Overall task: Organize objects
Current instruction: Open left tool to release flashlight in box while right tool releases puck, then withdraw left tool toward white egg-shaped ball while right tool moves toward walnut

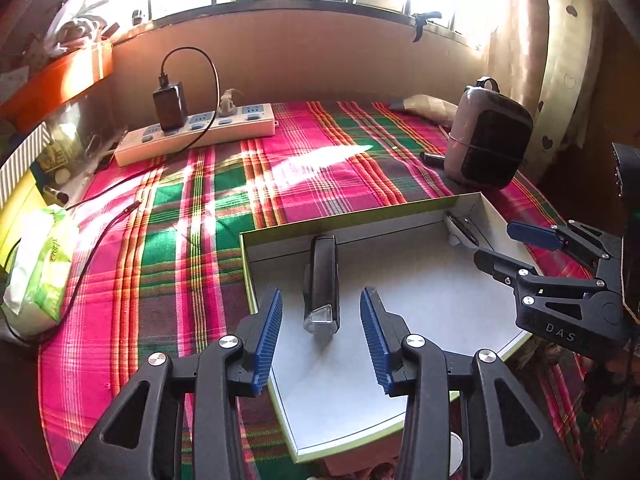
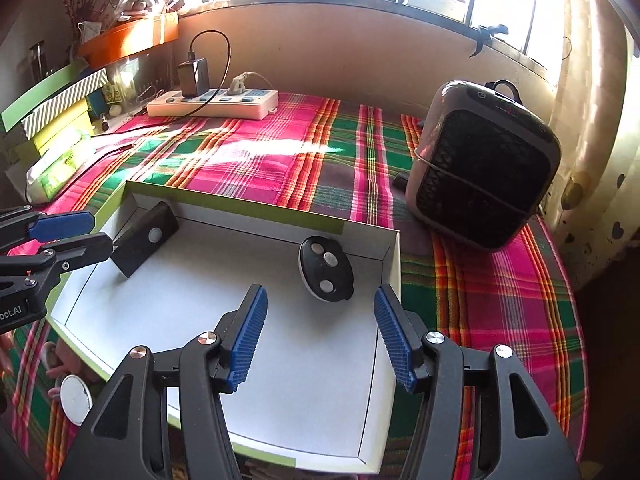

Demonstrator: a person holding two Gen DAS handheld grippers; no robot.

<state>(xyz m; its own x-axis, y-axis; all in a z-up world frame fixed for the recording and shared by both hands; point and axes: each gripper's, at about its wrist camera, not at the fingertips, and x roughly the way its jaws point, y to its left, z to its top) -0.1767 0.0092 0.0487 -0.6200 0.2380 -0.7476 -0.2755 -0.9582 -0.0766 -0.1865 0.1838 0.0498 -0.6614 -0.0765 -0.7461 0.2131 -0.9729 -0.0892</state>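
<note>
A shallow white box [image 1: 400, 300] with a green rim lies on the plaid cloth. Inside it a black oblong lamp [image 1: 322, 280] with a clear lens rests near the left wall, seen too in the right wrist view as the lamp [image 2: 144, 240]. My left gripper [image 1: 320, 300] stands open just behind it, pads on either side and not touching. A black oval remote [image 2: 326, 268] with three round buttons lies by the box's far right wall [image 2: 394, 264]. My right gripper [image 2: 320, 296] is open just short of it, nothing held. Each gripper shows in the other's view: right gripper [image 1: 500, 244], left gripper [image 2: 100, 232].
A white power strip [image 1: 200, 132] with a black charger and cable lies at the back left. A dark small heater [image 2: 484, 176] stands at the back right, a small black item [image 1: 432, 158] beside it. A tissue pack [image 1: 40, 272] lies left. A white disc [image 2: 74, 398] sits below the box.
</note>
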